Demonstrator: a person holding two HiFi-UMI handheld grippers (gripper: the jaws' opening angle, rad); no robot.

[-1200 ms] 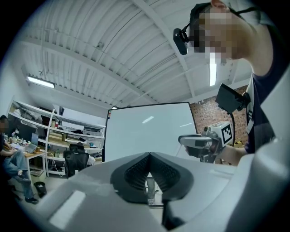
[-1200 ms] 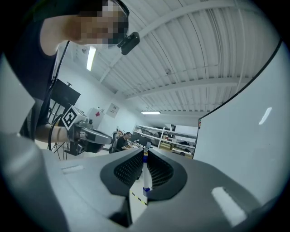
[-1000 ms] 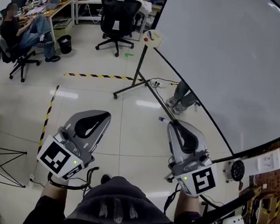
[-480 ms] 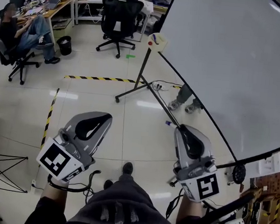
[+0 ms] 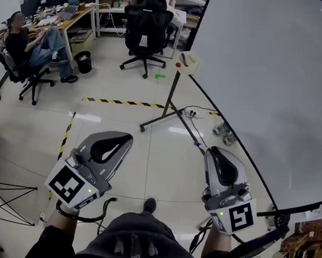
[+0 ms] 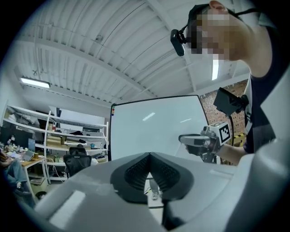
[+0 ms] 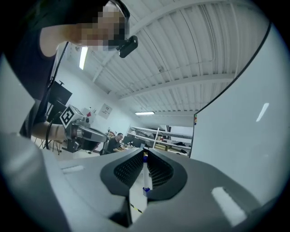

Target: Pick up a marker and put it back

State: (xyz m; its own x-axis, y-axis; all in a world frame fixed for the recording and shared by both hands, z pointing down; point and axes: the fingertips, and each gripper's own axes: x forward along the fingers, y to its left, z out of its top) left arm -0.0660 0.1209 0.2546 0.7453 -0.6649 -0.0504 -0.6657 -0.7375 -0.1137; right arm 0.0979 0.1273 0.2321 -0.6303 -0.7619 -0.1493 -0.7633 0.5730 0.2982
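Note:
My right gripper (image 5: 208, 152) is shut on a white marker with a blue cap (image 5: 198, 147), whose end pokes out past the fingertips. In the right gripper view the marker (image 7: 144, 174) stands upright between the closed pads (image 7: 159, 171). The left gripper (image 5: 127, 137) is held level at the left, shut with nothing in it. The whiteboard (image 5: 278, 91) fills the right side. Its ledge end (image 5: 188, 63) carries small coloured items. The left gripper view shows the right gripper (image 6: 190, 139) in front of the board (image 6: 154, 129).
The whiteboard's stand leg (image 5: 162, 111) and a castor (image 5: 226, 132) rest on the tiled floor ahead. Yellow-black tape (image 5: 124, 102) crosses the floor. Beyond it are an office chair (image 5: 149, 31), a seated person (image 5: 30, 45), a bin (image 5: 83, 61) and desks.
The view has shifted forward, so the stand and the board sit lower and further right in frame. The right gripper has moved slightly right, still holding the marker. The left gripper has barely moved.

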